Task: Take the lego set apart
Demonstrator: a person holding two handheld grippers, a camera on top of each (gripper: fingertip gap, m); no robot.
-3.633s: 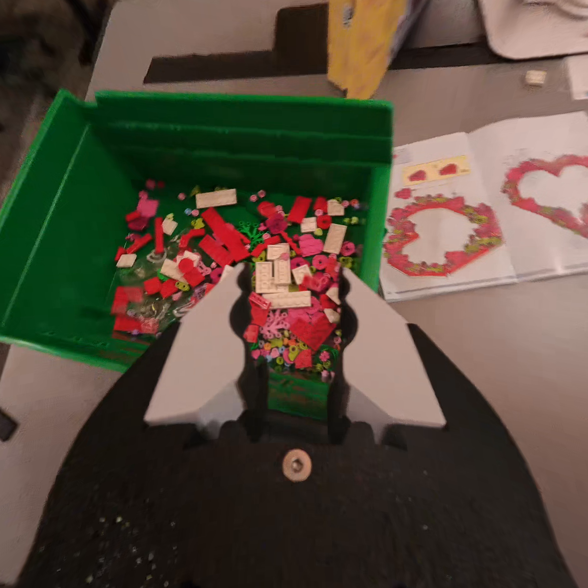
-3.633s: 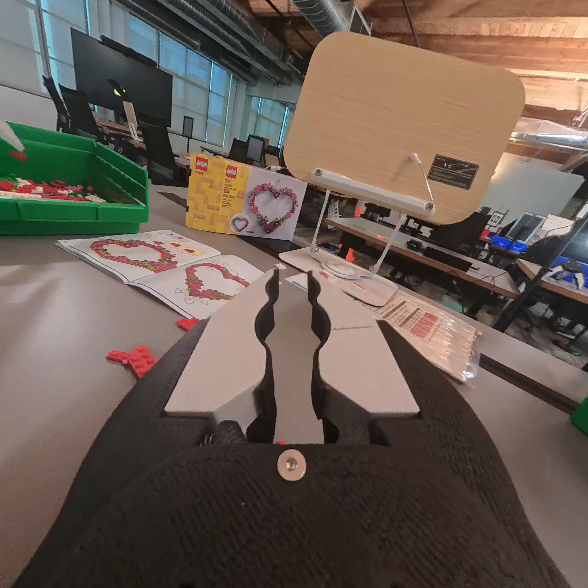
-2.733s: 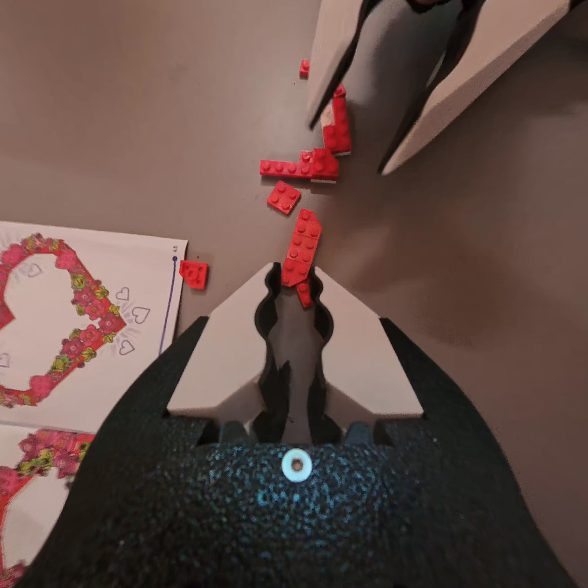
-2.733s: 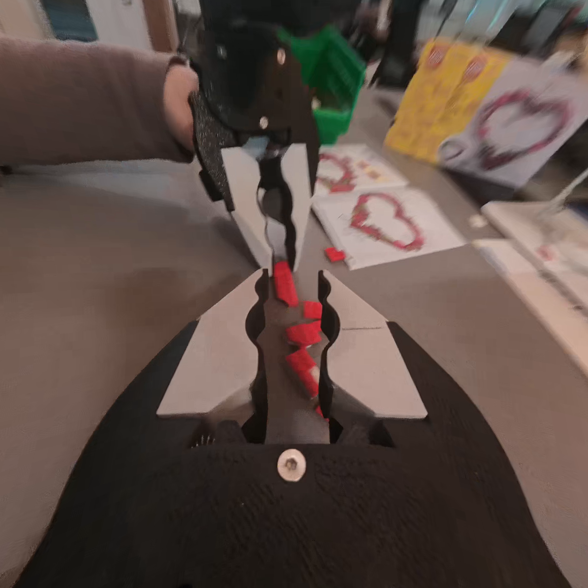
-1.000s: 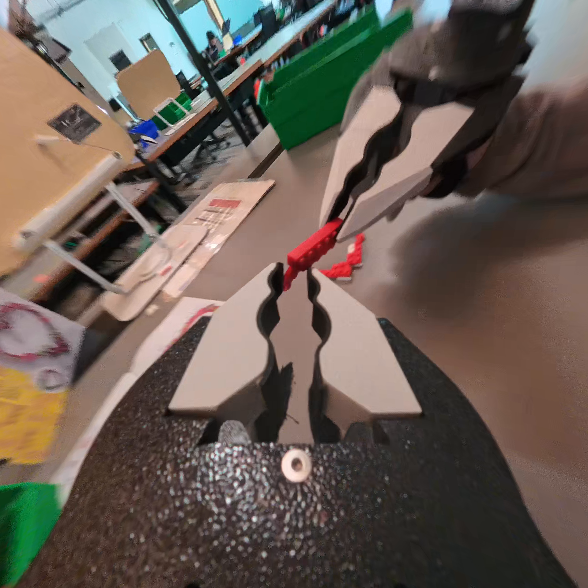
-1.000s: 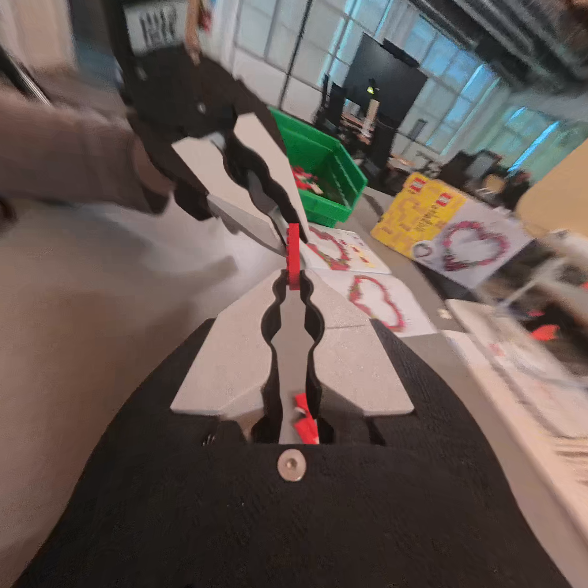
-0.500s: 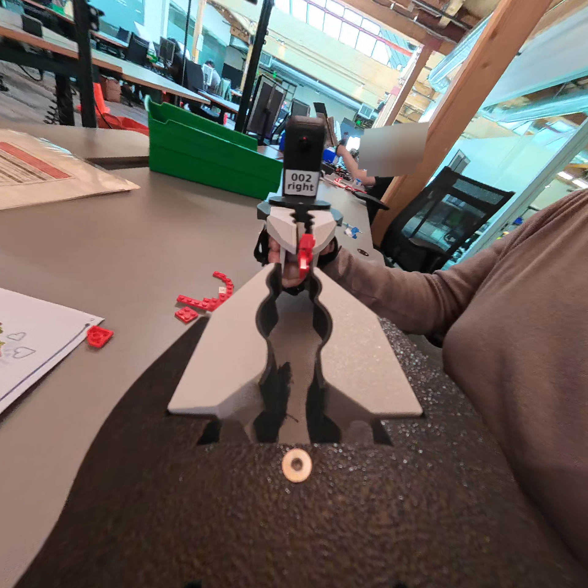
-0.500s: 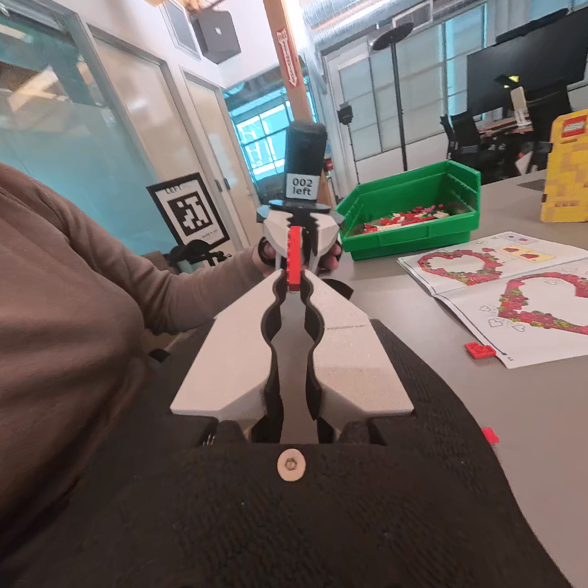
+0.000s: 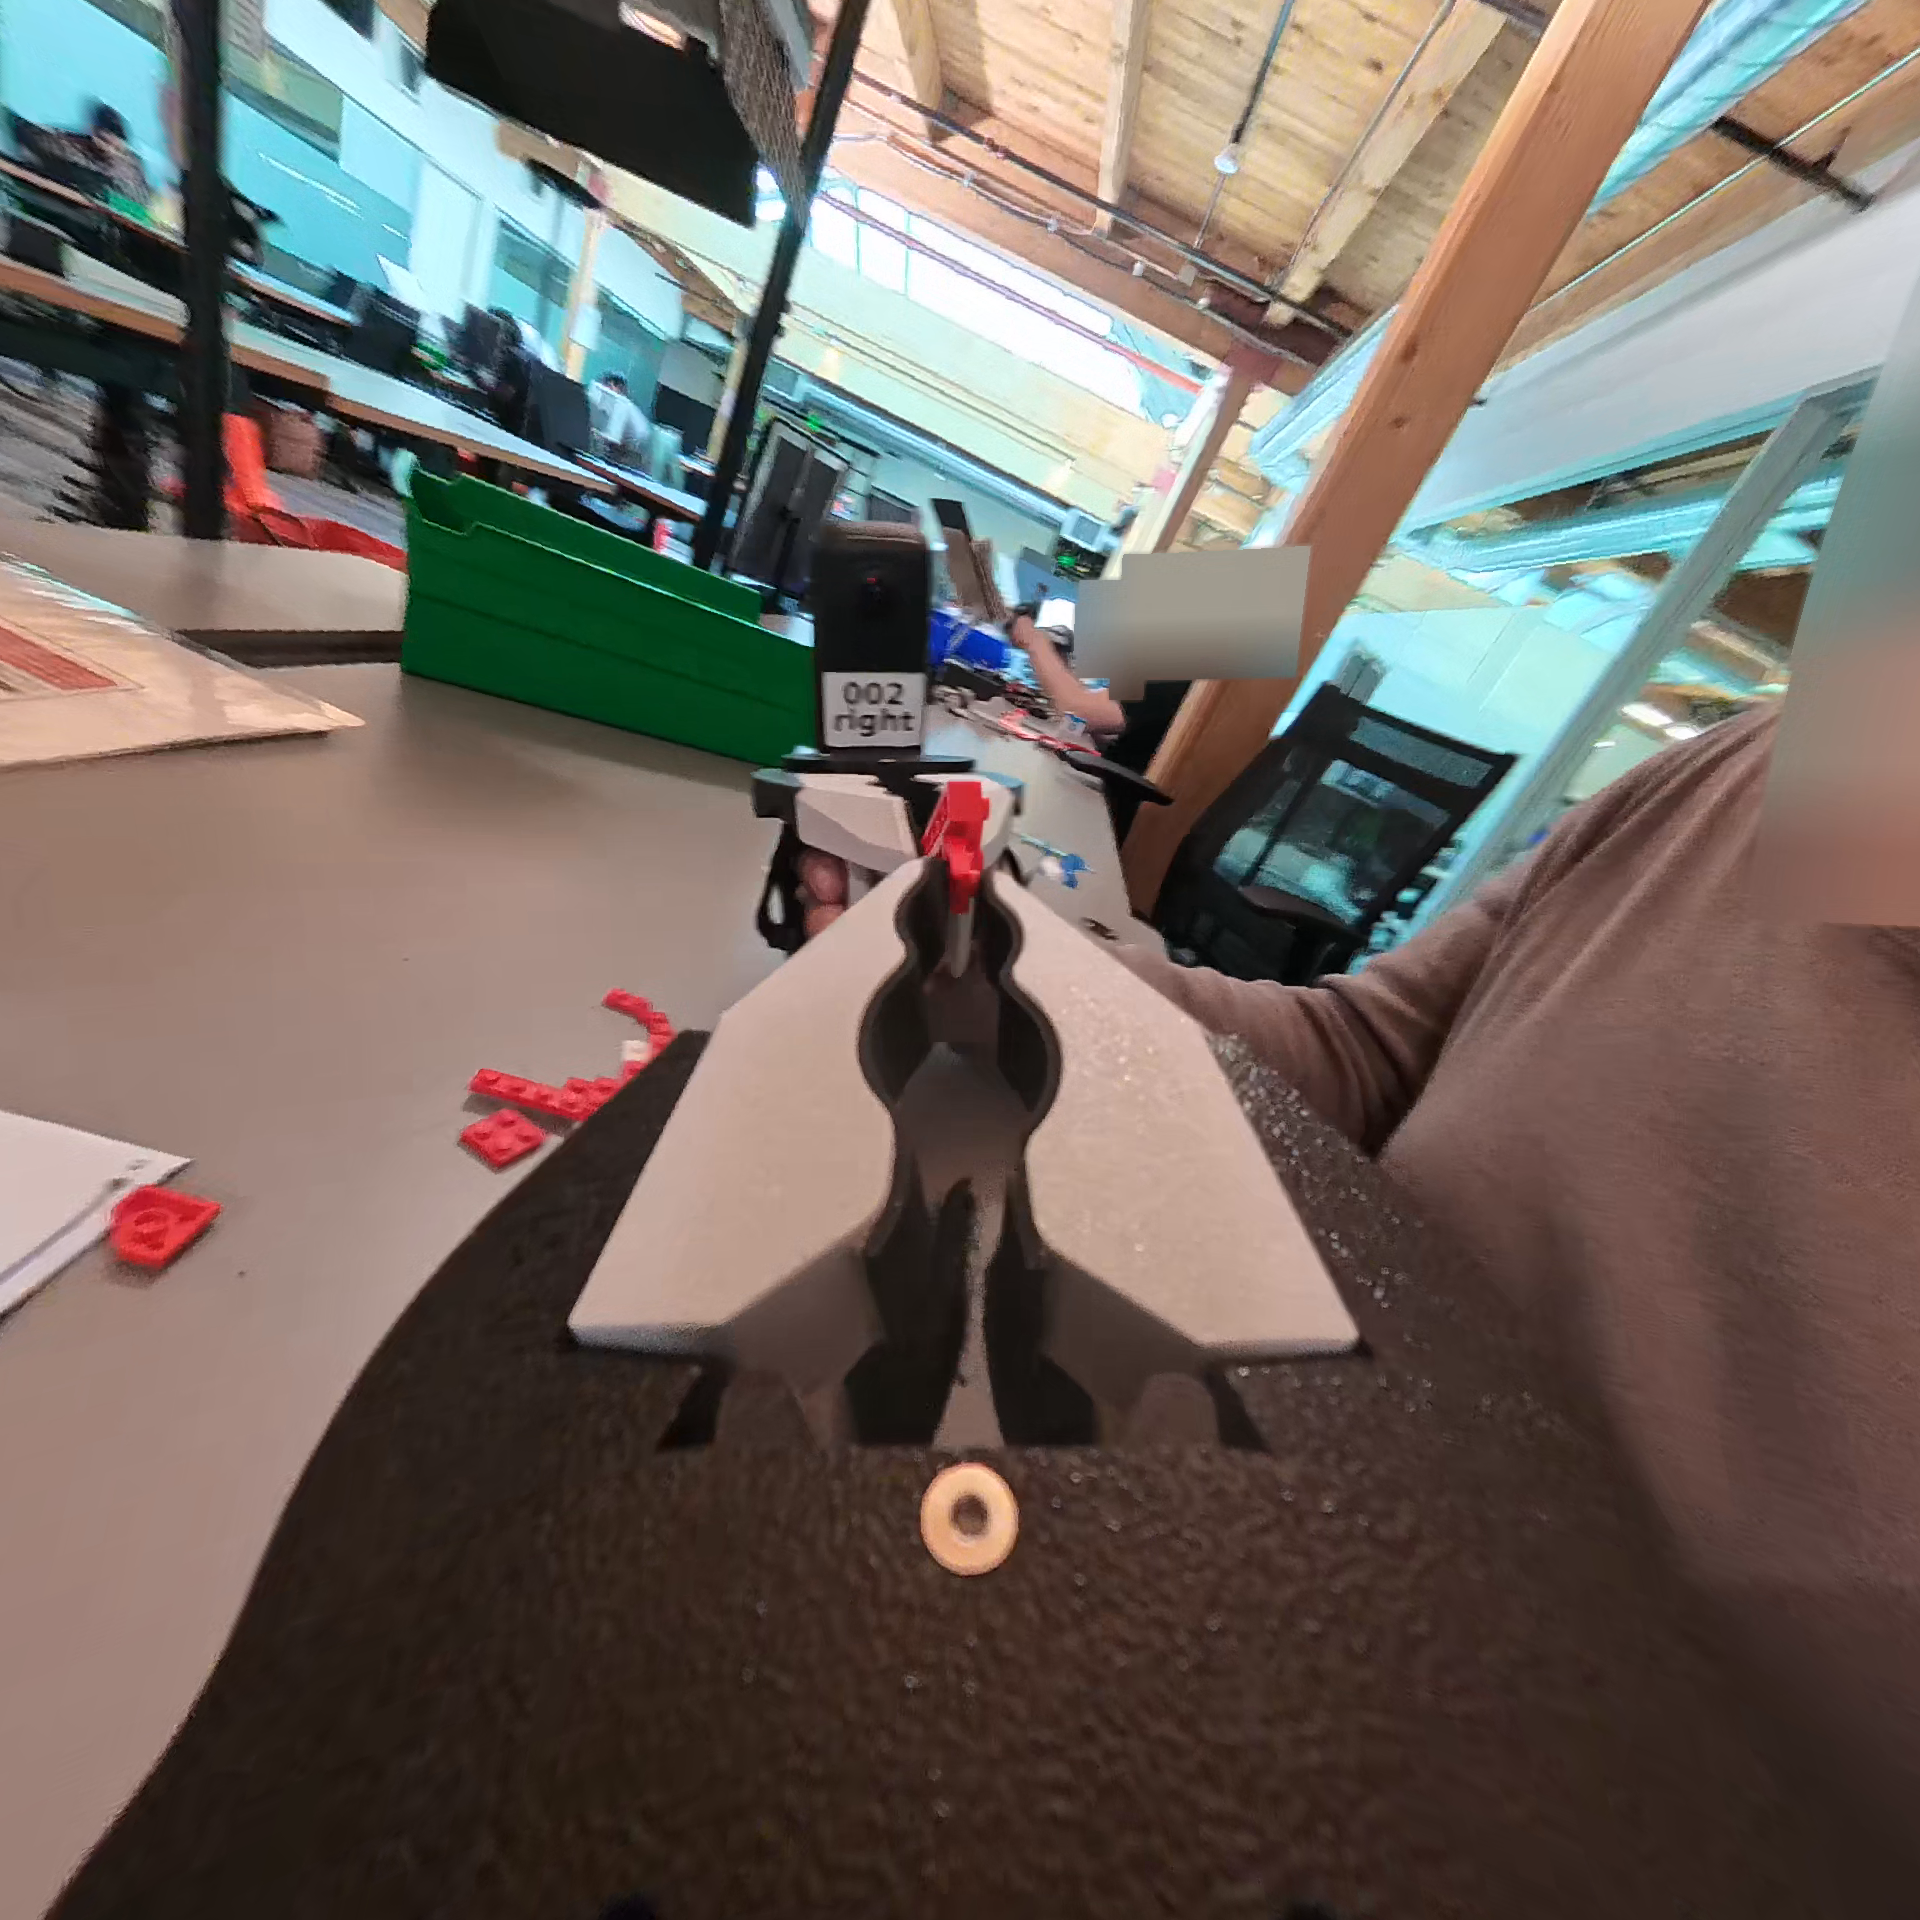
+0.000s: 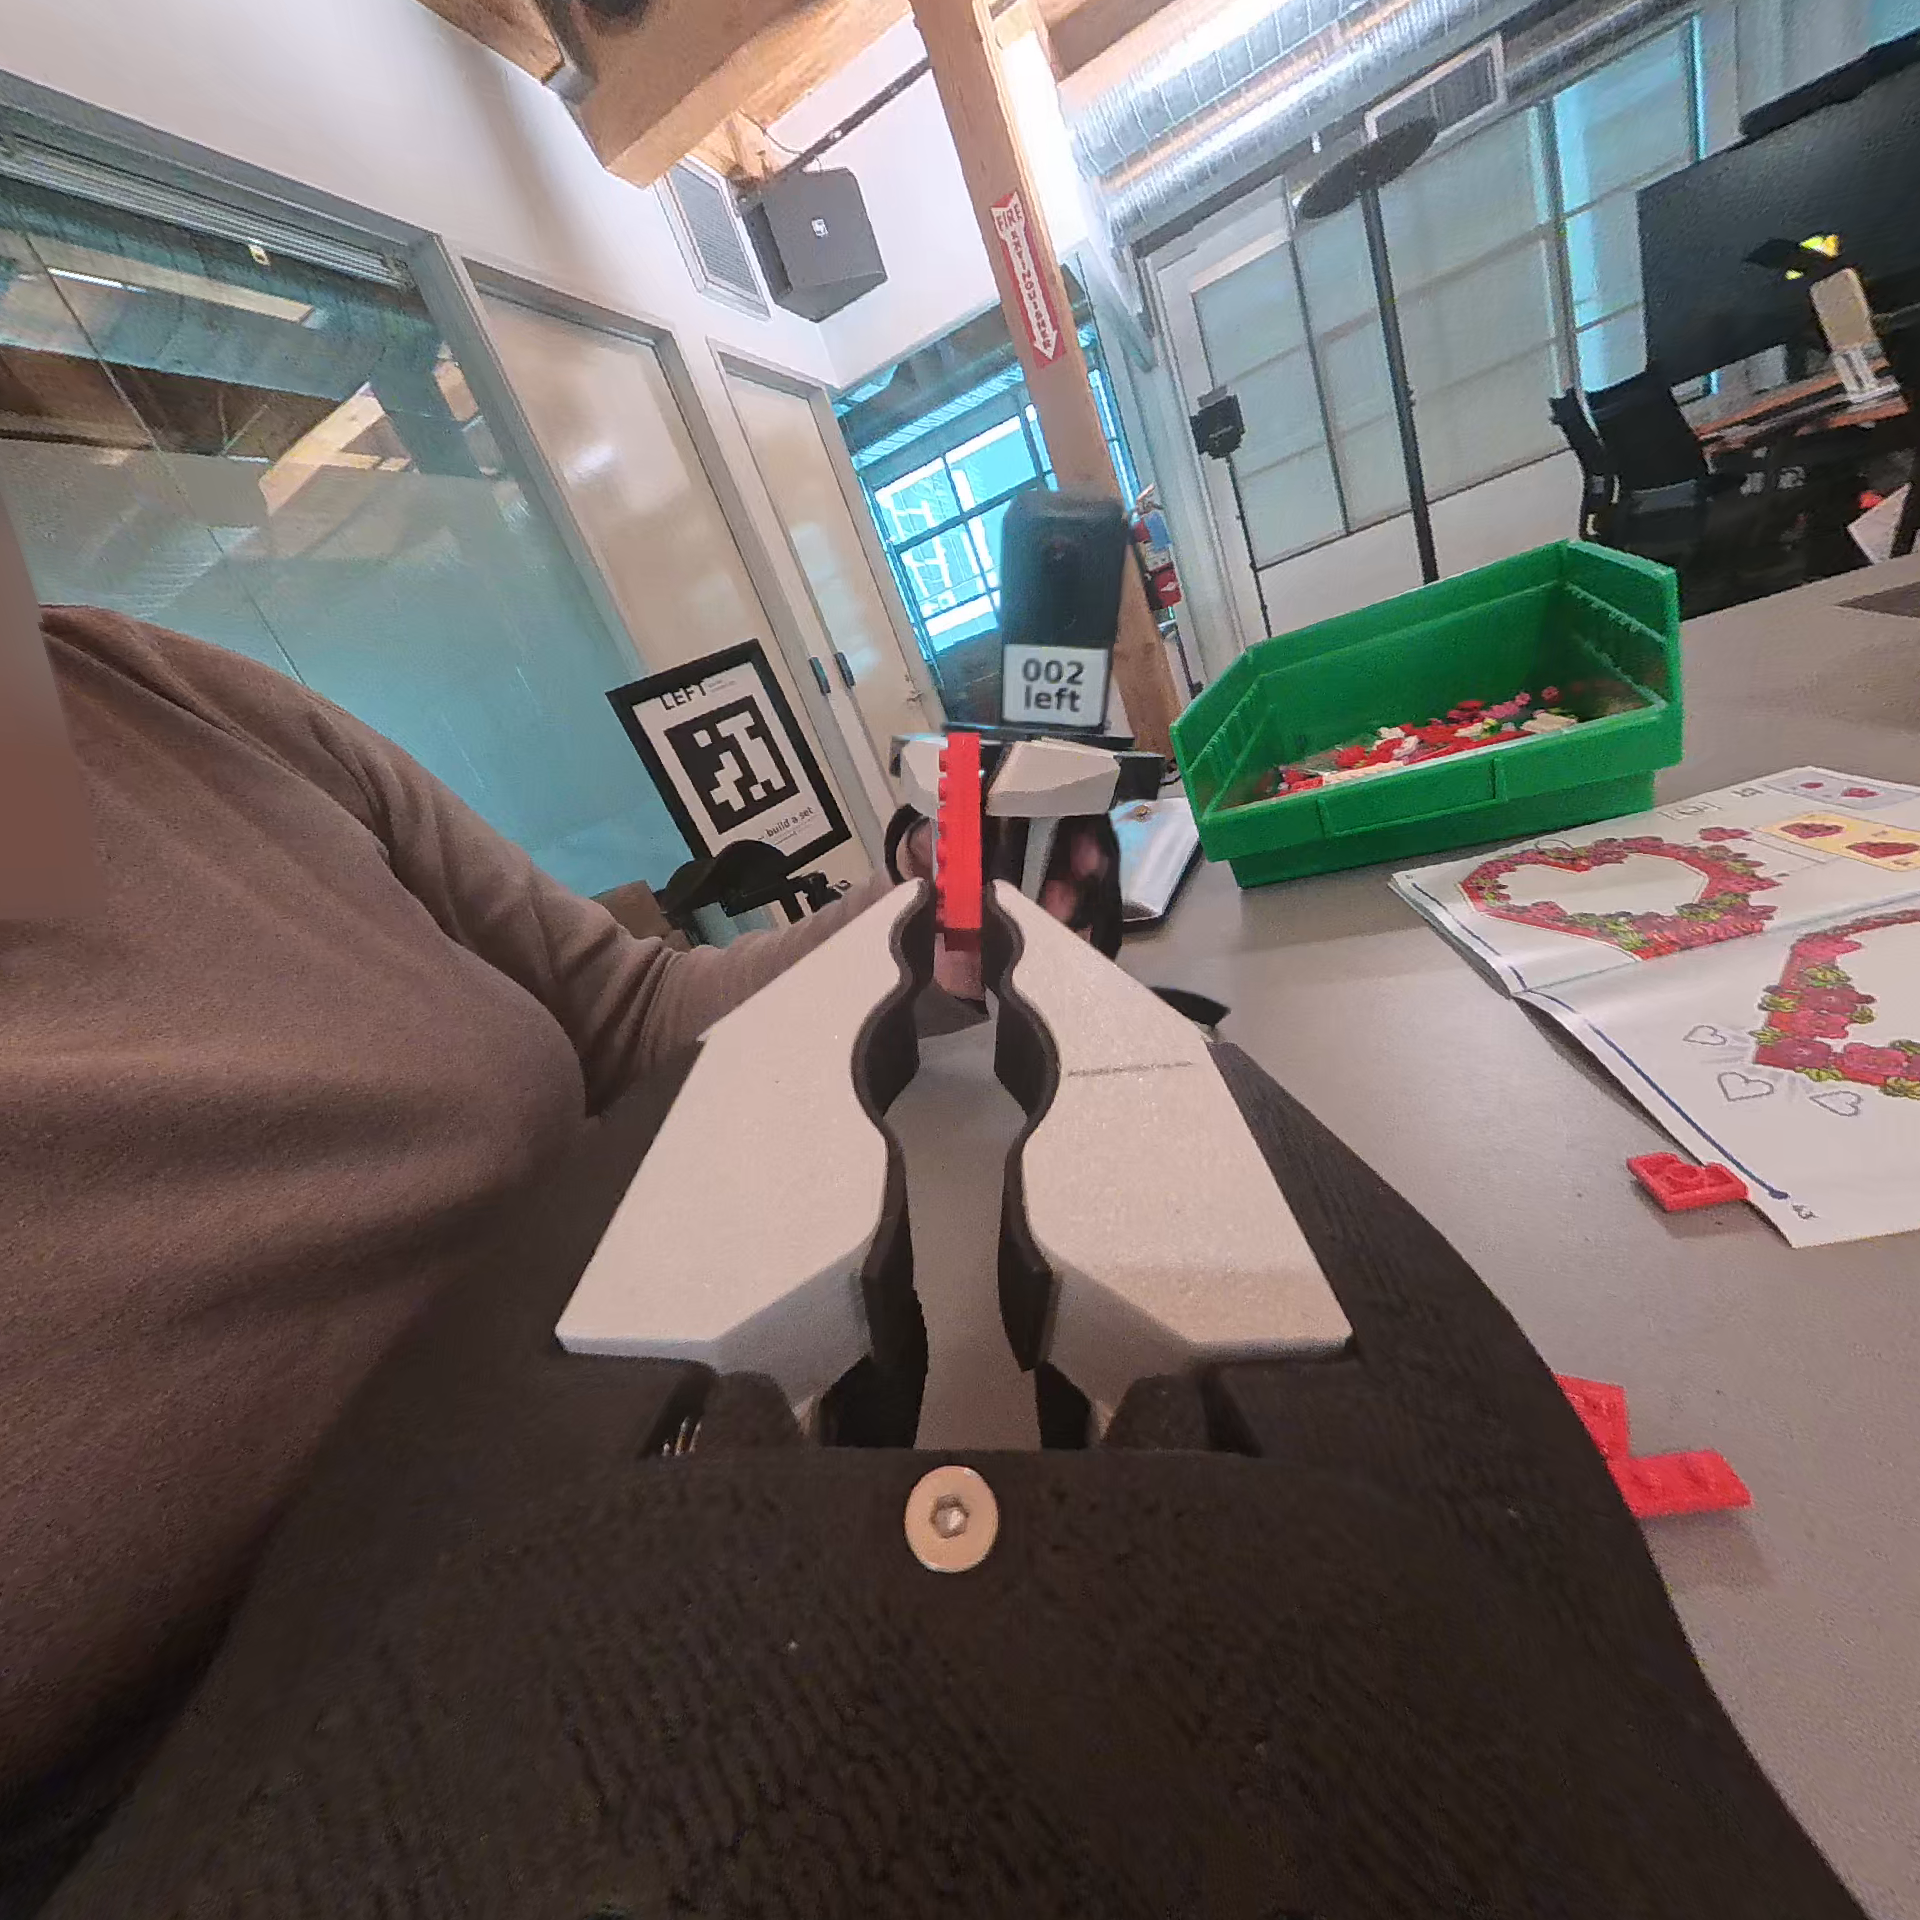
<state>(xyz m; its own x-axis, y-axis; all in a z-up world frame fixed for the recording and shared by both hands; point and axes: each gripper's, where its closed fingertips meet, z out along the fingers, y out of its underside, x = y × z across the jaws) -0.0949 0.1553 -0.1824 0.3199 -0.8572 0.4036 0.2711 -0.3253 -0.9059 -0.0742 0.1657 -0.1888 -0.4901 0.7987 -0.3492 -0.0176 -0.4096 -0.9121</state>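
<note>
A red lego piece (image 9: 962, 831) is held in the air between my two grippers, which face each other tip to tip. My left gripper (image 9: 953, 891) is shut on its near end. My right gripper (image 10: 948, 906) is shut on the same red piece (image 10: 958, 831), seen edge-on and upright. The right gripper also shows farther off in the left wrist view (image 9: 883, 821), and the left gripper in the right wrist view (image 10: 1029, 781). Where one part joins another is hidden by the fingertips.
Loose red plates (image 9: 545, 1093) and a red wedge (image 9: 161, 1226) lie on the grey table (image 9: 312, 883). A green bin (image 10: 1455, 795) of loose pieces, an open instruction booklet (image 10: 1662, 935) and more red plates (image 10: 1662, 1465) lie to the right. A person's brown sleeve (image 10: 312, 935) is close.
My left gripper left the green bin, my right gripper picked the red piece off the table, and both closed on it. In the last half second the grippers shifted only slightly.
</note>
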